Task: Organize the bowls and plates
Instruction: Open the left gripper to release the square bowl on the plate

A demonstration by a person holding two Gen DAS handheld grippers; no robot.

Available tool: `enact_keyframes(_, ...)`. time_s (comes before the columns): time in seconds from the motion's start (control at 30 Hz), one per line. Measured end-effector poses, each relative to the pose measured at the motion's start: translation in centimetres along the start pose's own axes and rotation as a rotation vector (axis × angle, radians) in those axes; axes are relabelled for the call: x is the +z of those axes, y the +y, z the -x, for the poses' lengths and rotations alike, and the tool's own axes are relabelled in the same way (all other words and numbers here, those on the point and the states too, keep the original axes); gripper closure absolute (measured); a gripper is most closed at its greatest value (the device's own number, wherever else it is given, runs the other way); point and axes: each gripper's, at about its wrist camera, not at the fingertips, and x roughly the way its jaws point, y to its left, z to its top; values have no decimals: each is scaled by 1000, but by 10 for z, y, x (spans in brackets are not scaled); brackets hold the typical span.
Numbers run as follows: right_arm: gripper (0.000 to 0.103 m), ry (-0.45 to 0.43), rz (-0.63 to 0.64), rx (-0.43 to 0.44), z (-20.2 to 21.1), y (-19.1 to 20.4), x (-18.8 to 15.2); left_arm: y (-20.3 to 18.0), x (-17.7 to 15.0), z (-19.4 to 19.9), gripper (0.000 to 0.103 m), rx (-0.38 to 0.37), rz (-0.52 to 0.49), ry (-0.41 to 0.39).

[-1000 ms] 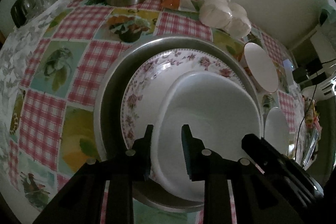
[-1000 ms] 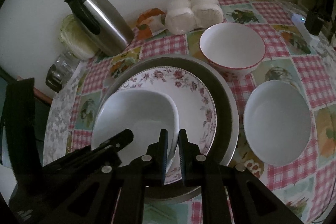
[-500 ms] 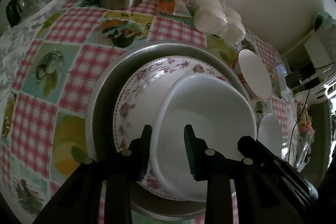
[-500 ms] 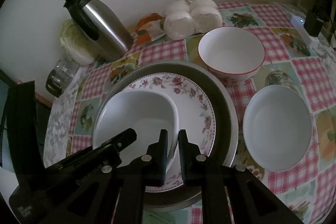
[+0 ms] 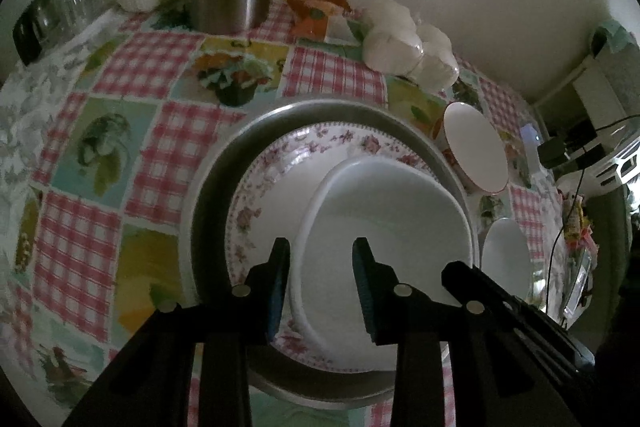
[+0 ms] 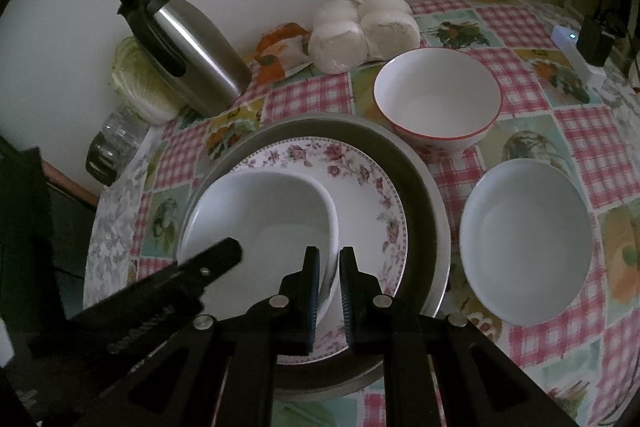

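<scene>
Opening now, left gripper (image 5: 320,259), rim of the white bowl (image 5: 384,227) between its pads, probably released. Right gripper (image 6: 329,267) pinching the rim at 3 o'clock, steadying. Bowl seated on floral plate (image 6: 360,195) inside metal tray (image 6: 424,203), stacked to nest.

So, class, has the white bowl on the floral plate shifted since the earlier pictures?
No. In the right wrist view the white bowl sits unchanged against the floral plate border.

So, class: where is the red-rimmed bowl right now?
In the right wrist view, the red-rimmed bowl stands on the tablecloth, right of the metal tray, behind the plain white bowl.
</scene>
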Motion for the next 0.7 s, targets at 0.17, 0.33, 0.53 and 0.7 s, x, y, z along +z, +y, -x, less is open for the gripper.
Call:
enact_keyframes(0.17, 90, -18, 14, -11, 9, 2, 1, 3, 3, 16, 69, 8, -5, -26)
enact_keyframes(0.33, 90, -33, 23, -35, 19, 6, 2, 7, 6, 34, 55, 27, -7, -62)
enact_keyframes(0.53, 63, -36, 27, -71, 23, 7, 1, 14, 7, 44, 39, 61, 0, -81)
enact_keyframes(0.7, 39, -50, 43, -77, 25, 9, 1, 21, 8, 43, 37, 99, 2, -86)
